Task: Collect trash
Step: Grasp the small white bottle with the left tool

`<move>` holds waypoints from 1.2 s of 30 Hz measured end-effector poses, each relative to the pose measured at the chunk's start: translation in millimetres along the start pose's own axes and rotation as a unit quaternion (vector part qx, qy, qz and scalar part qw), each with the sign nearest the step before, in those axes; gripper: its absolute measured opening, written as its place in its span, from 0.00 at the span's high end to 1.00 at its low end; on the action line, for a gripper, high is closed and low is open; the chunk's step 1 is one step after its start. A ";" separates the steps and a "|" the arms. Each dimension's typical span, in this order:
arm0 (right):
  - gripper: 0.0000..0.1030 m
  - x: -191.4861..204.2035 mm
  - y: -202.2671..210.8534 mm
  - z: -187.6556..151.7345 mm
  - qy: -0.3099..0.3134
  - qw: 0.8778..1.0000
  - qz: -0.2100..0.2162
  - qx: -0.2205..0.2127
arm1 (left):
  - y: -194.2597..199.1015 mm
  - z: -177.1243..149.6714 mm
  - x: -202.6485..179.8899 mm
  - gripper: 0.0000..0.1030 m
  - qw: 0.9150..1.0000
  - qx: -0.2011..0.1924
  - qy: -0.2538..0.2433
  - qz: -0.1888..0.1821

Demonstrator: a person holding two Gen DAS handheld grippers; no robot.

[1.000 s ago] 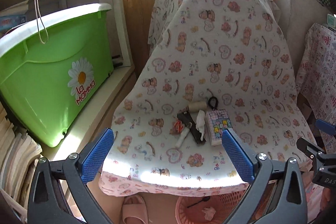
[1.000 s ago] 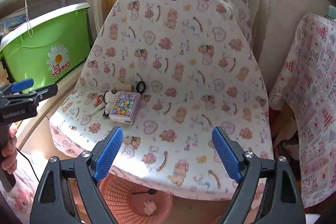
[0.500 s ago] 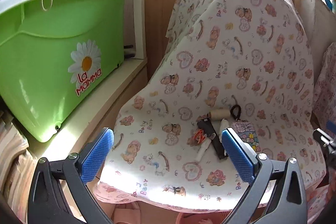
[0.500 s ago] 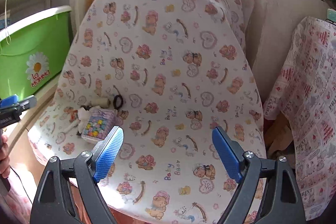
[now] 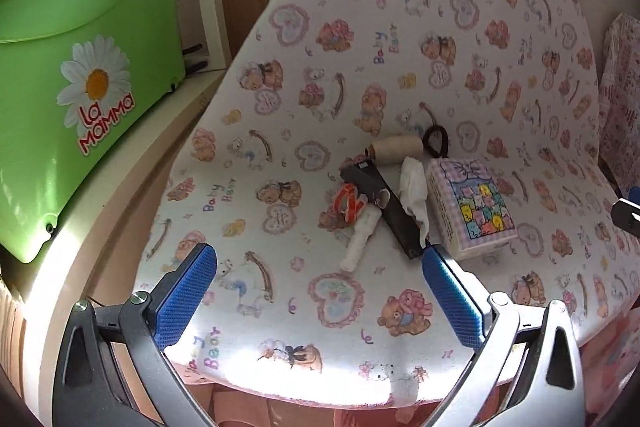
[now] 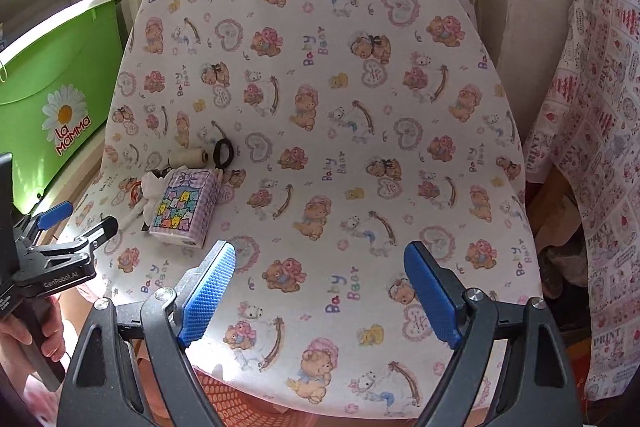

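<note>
A chair draped in a teddy-bear cloth (image 5: 400, 47) carries a small pile of items: a crumpled white tissue (image 5: 414, 187), a rolled white paper (image 5: 360, 237), an orange-and-white wrapper (image 5: 348, 205), a black flat bar (image 5: 384, 207), a beige thread spool (image 5: 394, 149), a black hair tie (image 5: 436, 141) and a pastel tissue pack (image 5: 470, 207). My left gripper (image 5: 320, 291) is open and empty, just in front of the pile. My right gripper (image 6: 320, 295) is open and empty over the seat's middle, with the tissue pack (image 6: 186, 207) to its left.
A green La Mamma bin (image 5: 72, 75) stands on a ledge to the left. A pink-print cloth (image 6: 592, 147) hangs at the right. An orange mesh basket (image 6: 248, 407) sits on the floor under the seat's front edge. The left gripper (image 6: 60, 239) shows in the right wrist view.
Both grippers have moved forward and closer to the chair seat. The pile now looms larger in the left view. The basket has mostly slipped out of view.
</note>
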State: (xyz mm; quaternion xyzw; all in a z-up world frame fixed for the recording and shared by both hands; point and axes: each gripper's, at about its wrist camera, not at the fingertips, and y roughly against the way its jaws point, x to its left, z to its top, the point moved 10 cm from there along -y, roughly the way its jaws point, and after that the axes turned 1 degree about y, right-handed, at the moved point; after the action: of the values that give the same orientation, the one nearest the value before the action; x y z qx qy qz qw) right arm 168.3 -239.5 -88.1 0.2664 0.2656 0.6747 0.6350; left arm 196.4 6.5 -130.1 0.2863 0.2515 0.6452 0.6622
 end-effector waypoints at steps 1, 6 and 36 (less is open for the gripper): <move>0.15 -0.1 -0.7 -0.7 0.001 1.000 0.000 0.001 | -3.0 -1.3 -2.4 0.01 1.000 0.003 -0.004 -0.001; 0.15 -2.8 -5.2 -2.7 -0.004 1.000 0.001 0.009 | -12.1 -7.3 -0.8 0.03 0.999 0.022 0.032 -0.028; 0.15 8.0 -16.0 -3.0 0.002 1.000 -0.007 0.009 | 28.5 17.4 -17.1 0.92 0.995 -0.011 0.042 -0.086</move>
State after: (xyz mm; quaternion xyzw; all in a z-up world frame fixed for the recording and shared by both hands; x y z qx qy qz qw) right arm 177.2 -230.8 -101.2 0.2690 0.2749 0.6683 0.6367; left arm 187.7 -11.4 -98.4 0.2291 0.2961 0.5997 0.7072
